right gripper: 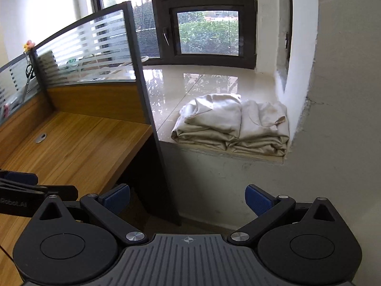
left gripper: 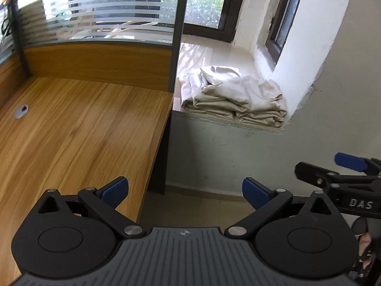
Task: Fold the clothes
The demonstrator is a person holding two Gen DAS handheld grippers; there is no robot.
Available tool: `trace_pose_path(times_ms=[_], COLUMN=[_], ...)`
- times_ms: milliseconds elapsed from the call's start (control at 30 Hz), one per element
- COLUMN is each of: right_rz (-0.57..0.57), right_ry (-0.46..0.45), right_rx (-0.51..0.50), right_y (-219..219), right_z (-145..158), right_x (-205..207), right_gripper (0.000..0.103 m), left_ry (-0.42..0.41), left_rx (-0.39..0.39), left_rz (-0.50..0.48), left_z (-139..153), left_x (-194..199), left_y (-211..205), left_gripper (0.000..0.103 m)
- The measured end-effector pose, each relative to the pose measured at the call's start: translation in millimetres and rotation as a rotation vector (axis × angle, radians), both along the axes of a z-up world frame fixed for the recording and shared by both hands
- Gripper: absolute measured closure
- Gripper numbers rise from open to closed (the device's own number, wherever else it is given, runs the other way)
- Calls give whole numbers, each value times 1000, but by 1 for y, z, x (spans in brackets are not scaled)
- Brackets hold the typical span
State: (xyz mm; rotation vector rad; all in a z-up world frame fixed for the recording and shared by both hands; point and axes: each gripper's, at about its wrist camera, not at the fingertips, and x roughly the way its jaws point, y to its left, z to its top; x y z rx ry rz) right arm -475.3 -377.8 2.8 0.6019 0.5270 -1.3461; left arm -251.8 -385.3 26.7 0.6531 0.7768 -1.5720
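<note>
A beige garment lies folded in a thick bundle on the tiled window sill, at its front right corner against the white wall. The right wrist view shows the same beige garment on the sill. My left gripper is open and empty, held in the air well short of the garment, over the gap between desk and wall. My right gripper is also open with nothing between its blue pads. It appears at the right edge of the left wrist view, right gripper, also clear of the cloth.
A wooden desk with a grey cable grommet fills the left side. A dark partition post and frosted glass screen stand behind it. Windows back the sill. A gloved hand shows at lower right.
</note>
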Motion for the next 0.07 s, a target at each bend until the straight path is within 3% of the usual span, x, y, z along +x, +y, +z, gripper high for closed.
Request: trace_pose_path(times_ms=[67], right_rz=[1], right_ry=[13], right_rx=[-6], right_y=[10], right_z=[1], right_x=[8], right_gripper=[0], left_ry=[11], left_rx=[-4], left_rz=[12], left_z=[0], left_x=[10], left_y=[14], left_gripper=[1])
